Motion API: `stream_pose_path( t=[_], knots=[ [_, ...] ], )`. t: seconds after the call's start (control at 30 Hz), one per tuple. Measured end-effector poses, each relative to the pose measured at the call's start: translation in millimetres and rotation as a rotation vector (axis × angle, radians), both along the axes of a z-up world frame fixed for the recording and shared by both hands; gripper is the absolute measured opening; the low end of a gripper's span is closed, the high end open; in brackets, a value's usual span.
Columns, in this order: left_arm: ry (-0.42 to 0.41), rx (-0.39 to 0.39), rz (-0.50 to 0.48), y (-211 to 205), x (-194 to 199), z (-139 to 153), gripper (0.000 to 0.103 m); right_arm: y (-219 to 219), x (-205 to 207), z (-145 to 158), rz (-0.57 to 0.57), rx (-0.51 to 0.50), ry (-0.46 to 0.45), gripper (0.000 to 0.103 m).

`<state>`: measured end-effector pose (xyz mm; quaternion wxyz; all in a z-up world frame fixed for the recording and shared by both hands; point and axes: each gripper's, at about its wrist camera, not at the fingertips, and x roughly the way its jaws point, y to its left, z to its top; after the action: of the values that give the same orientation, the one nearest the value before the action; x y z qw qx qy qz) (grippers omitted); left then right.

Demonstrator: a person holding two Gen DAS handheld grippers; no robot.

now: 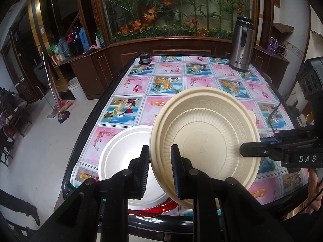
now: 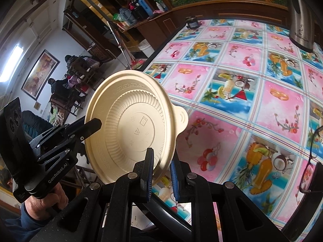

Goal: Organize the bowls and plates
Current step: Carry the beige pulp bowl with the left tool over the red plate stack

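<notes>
A cream bowl (image 1: pixel 208 133) with a ribbed inside and a small tab is held tilted on edge above the table. My left gripper (image 1: pixel 160 169) is shut on its lower rim. My right gripper (image 2: pixel 161 171) is shut on the opposite rim of the cream bowl (image 2: pixel 133 125); its finger (image 1: pixel 254 150) shows from the right in the left wrist view. My left gripper's finger (image 2: pixel 90 128) shows at the bowl's left rim in the right wrist view. A white plate (image 1: pixel 125 157) lies flat on the table near the front edge, below and left of the bowl.
The table (image 1: pixel 201 76) has a pink and blue fruit-pattern cloth. A steel thermos jug (image 1: pixel 241 46) stands at the far right corner, a small dark jar (image 1: pixel 144 58) at the far left. Glasses (image 2: pixel 309 173) lie at the right. A red-rimmed dish (image 1: pixel 161 208) lies under the white plate.
</notes>
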<state>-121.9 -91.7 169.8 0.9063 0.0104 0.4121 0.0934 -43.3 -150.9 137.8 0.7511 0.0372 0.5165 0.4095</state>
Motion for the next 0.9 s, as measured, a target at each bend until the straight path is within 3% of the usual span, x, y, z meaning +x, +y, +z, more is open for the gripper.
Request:
stream_pose_path(
  t=[0.9],
  knots=[
    [-0.031, -0.008, 0.072, 19.1, -12.0, 7.3, 0.019, 30.9, 0.4, 6.6, 0.084, -0.005, -0.012, 0.017]
  ],
)
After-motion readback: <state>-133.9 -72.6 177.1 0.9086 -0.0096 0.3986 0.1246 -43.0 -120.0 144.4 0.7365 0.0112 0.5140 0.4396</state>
